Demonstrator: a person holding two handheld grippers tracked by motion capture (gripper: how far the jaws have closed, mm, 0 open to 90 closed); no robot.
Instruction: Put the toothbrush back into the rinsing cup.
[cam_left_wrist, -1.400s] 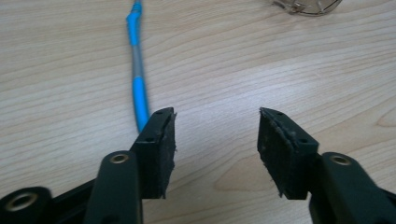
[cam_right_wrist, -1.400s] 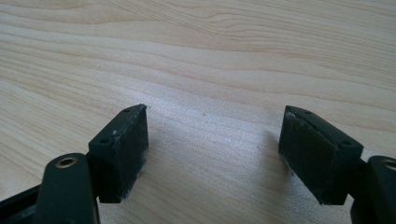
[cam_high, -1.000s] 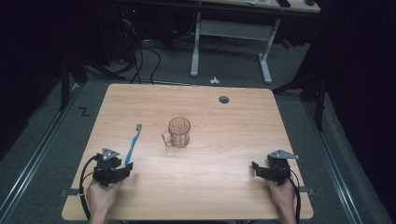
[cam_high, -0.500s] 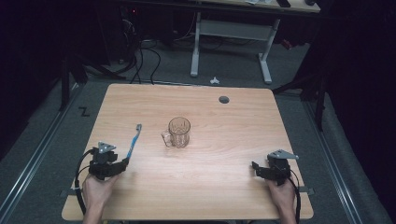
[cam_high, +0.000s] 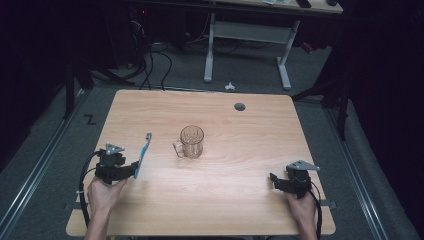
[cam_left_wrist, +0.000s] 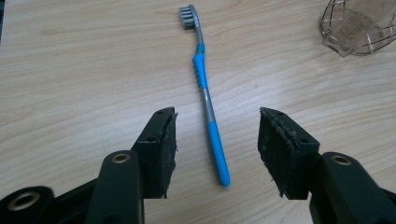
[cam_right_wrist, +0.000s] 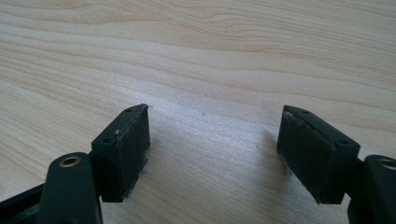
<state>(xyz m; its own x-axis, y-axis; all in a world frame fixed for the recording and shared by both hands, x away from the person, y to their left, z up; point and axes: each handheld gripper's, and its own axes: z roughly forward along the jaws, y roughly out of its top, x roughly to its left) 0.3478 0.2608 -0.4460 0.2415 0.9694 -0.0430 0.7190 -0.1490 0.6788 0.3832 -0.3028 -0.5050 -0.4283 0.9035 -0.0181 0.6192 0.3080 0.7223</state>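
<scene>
Left gripper jaws apart, straddling blue toothbrush handle end on table. Right gripper jaws apart, idle. Step: pre-grasp. Next: lower, clamp handle squarely.

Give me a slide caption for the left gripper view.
Open left gripper straddling the handle end of a blue toothbrush lying flat on the wooden table, glass mug beyond.

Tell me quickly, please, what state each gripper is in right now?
Left gripper: open, jaws either side of the toothbrush handle, not clamped.
Right gripper: open, holding nothing.
</scene>
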